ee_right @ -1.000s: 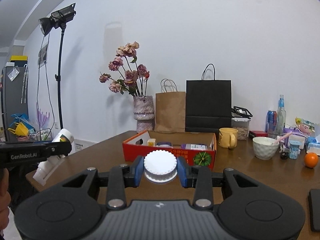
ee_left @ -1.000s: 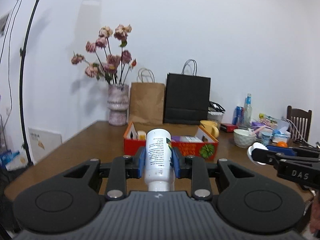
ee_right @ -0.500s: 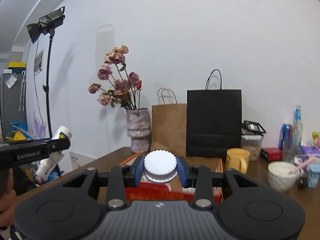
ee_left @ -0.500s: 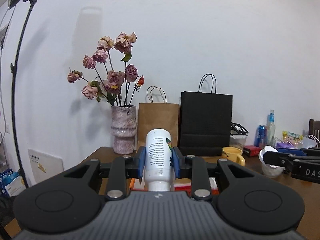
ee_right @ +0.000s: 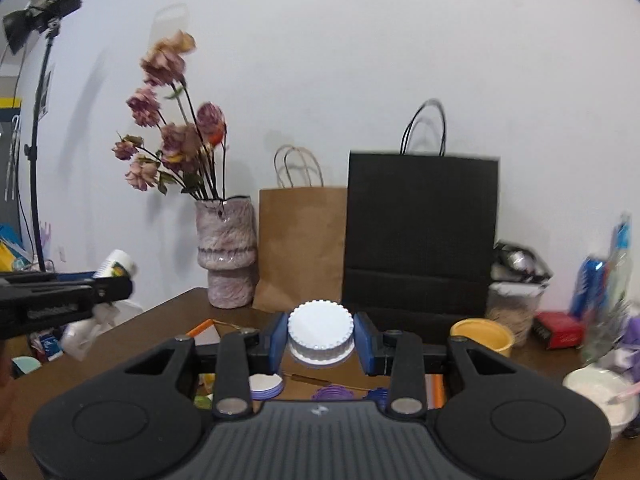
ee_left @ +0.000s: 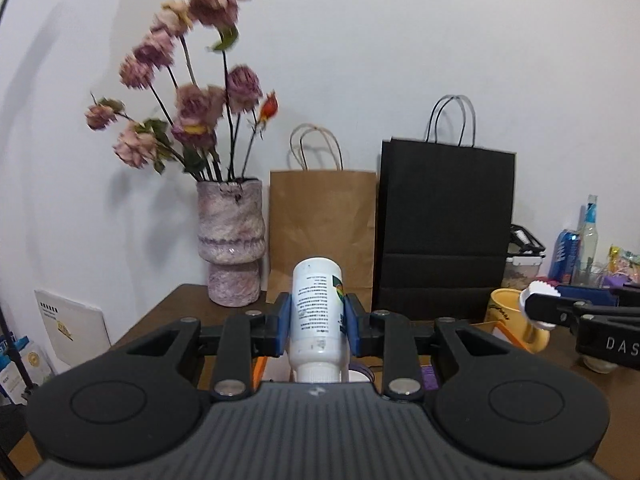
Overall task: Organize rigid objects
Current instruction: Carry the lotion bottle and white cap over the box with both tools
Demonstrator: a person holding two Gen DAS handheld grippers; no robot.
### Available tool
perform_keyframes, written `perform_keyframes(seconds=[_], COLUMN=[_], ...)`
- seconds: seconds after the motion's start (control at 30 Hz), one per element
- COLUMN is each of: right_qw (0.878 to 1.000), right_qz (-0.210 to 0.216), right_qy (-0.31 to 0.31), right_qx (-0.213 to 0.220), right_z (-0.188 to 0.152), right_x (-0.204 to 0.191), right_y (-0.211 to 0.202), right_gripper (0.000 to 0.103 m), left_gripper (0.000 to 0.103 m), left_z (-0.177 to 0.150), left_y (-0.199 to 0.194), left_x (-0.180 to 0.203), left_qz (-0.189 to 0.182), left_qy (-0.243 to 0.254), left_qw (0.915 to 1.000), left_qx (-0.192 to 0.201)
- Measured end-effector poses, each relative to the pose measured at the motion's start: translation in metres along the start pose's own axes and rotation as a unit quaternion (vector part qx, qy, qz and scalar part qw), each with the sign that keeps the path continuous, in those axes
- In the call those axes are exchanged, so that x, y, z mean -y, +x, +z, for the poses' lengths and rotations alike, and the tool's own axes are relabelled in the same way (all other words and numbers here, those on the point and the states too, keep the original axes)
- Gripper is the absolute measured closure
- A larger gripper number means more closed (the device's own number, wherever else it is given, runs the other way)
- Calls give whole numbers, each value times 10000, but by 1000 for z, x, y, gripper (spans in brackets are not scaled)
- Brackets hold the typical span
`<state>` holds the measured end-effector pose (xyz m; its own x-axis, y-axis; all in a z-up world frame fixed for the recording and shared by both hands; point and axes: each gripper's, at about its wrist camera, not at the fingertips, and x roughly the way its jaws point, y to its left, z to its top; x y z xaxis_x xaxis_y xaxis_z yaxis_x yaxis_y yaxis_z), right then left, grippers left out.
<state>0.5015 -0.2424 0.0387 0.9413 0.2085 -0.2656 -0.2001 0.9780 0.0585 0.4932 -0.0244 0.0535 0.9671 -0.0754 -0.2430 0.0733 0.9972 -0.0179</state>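
Observation:
My left gripper (ee_left: 316, 322) is shut on a white bottle (ee_left: 317, 312) with a printed label, its open neck toward the camera. It also shows at the left of the right wrist view (ee_right: 114, 270). My right gripper (ee_right: 321, 338) is shut on a white ribbed cap (ee_right: 321, 332); the cap shows at the right of the left wrist view (ee_left: 538, 294). Both are held above the red cardboard box, of which only an orange edge (ee_right: 202, 326) and some contents show below.
A pink vase of dried roses (ee_left: 232, 240), a brown paper bag (ee_left: 322, 232) and a black paper bag (ee_left: 444, 232) stand at the back of the wooden table (ee_right: 172, 312). A yellow mug (ee_right: 482, 336), a white bowl (ee_right: 600, 398) and bottles (ee_left: 588, 248) sit at the right.
Both grippers have moved forward and closer over the box, toward the vase and bags, each still holding its object. The box has dropped below the view.

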Motion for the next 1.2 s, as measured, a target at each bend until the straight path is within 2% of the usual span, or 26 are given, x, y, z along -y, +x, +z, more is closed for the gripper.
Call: perform_keyframes(seconds=[0.17,0.43,0.6,0.7,0.77,0.9,1.03,1.1,1.2], right_qw=[9999,9996,9980,9939,9893,9757,9555,9455,9353], right_qz=[23,18,20,114,203,250,405,449,463], right_qy=[77,81,-71,19,155,272,484,616,626], right_qx=[-113,-255,-625,-1098,-1437,-2160,-2881,-3167,-3453], right_z=[2,8,14,23,28,33,33,33,32], right_x=[6,9,7,11,15,19,25,28,27], right_y=[31,52,65,81,92,117,138,146,154], right_gripper=[68,68,68,68,68,68,68,68,68], left_gripper=[75,75,75,75,75,75,75,75,75], left_z=[3,5,12,15,16,19,15,12,9], left_y=[32,48,70,87,98,124,148,156,161], left_x=[4,4,-2,-3,-1,-4,-5,-6,-7], left_qz=[62,24,-27,-6,-100,-222,-504,-481,-469], left_qy=[-15,-39,-97,-2,148,110,156,233,242], left_qw=[9999,9997,9963,9915,9862,9687,9427,9335,9274], left_qx=[-95,-253,-851,-1299,-1647,-2470,-3296,-3545,-3703])
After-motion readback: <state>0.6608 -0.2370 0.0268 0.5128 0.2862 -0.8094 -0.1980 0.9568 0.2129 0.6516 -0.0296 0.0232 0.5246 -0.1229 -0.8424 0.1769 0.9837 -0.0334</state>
